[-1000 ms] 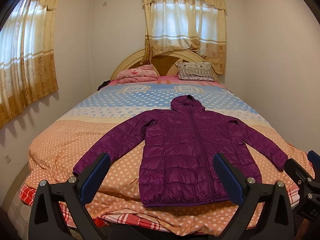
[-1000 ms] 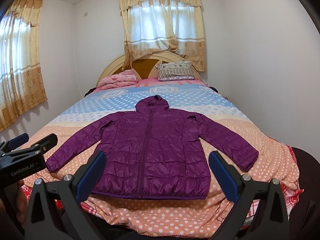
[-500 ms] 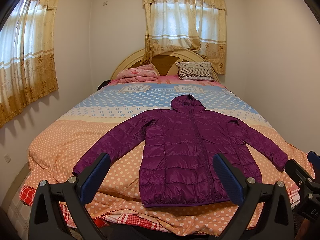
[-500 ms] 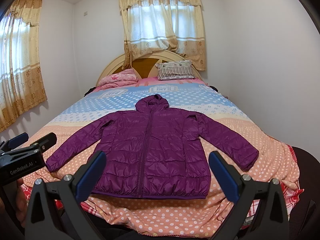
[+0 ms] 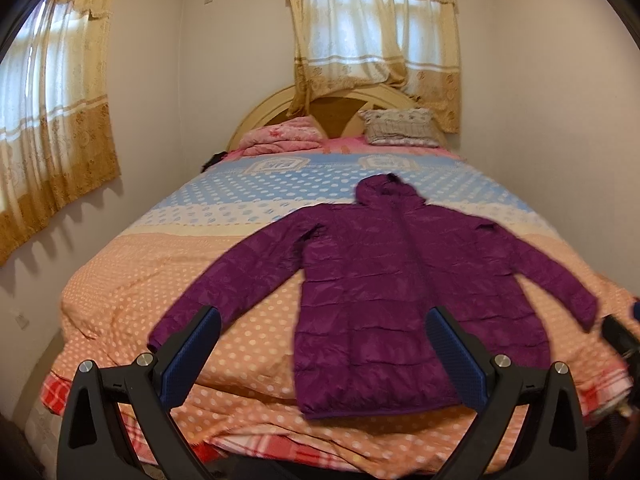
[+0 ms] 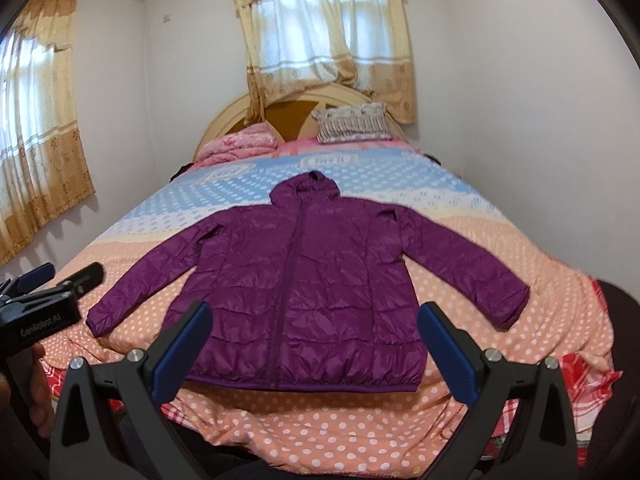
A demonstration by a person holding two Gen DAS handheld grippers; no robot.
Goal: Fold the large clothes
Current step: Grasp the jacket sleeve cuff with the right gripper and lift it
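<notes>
A purple hooded puffer jacket (image 5: 384, 280) (image 6: 304, 284) lies flat and zipped on the bed, front up, hood toward the headboard, both sleeves spread out to the sides. My left gripper (image 5: 324, 356) hangs open above the foot of the bed, between the jacket's left sleeve cuff and its hem, holding nothing. My right gripper (image 6: 316, 354) is also open and empty, hovering in front of the jacket's hem. The left gripper (image 6: 48, 284) also shows at the left edge of the right wrist view, held by a hand.
The bed (image 5: 160, 276) has a dotted orange and blue cover. A folded pink blanket (image 5: 284, 138) and a striped pillow (image 5: 400, 128) lie at the headboard. White walls close in on both sides, with curtained windows (image 5: 372, 36) behind and to the left.
Both grippers have moved forward toward the bed, so the jacket looks larger and nearer. The left view has shifted a little; the jacket has not moved.
</notes>
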